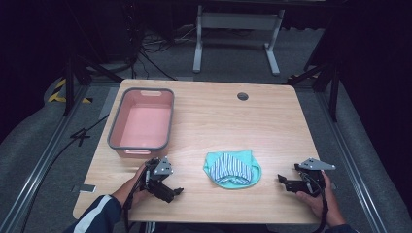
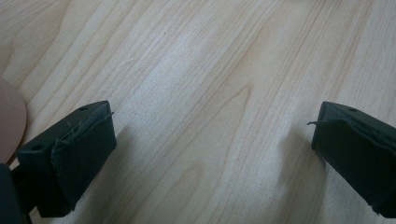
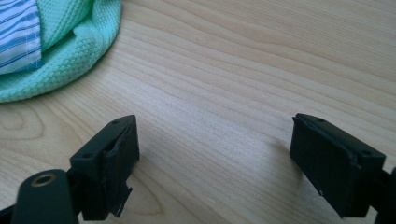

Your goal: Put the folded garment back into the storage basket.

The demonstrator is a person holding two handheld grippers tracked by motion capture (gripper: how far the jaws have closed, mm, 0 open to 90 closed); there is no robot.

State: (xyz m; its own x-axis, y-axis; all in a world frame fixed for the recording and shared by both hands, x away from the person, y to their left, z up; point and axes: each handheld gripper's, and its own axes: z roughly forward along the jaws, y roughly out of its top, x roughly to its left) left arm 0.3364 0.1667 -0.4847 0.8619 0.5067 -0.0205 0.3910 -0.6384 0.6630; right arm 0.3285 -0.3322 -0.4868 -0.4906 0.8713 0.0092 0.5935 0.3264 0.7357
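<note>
Both of my grippers sat low at the near edge of the table [image 1: 214, 116], one in each hand. My left gripper [image 1: 167, 191] rested just in front of the pink bin [image 1: 142, 120], near its closest corner but apart from it, and it pointed rightward toward the cloth [image 1: 233, 168]. Its jaws stood spread wide; in the left gripper view the left gripper [image 2: 212, 140] had nothing between them except bare wood grain, and a sliver of the bin's [image 2: 10, 122] pink rim curved in at the far left edge. The pads hovered close over the tabletop [image 2: 201, 70], with soft shadows under them; whether they touched the wood I could not tell.

My right gripper [image 1: 286, 182] lay on the other side, well apart from the cloth and aimed leftward at it. Its jaws were spread wide as well and pinched nothing. In the right gripper view the right gripper [image 3: 212, 144] had plain wood [image 3: 261, 60] in the gap, and the cloth [image 3: 70, 51] lay beyond the left jaw at the upper left, clear of it.

That cloth was a bunched mint-green piece with a blue-and-white striped part folded on top, and it lay between my two grippers, toward the near side of the table, right of the bin and outside it
</note>
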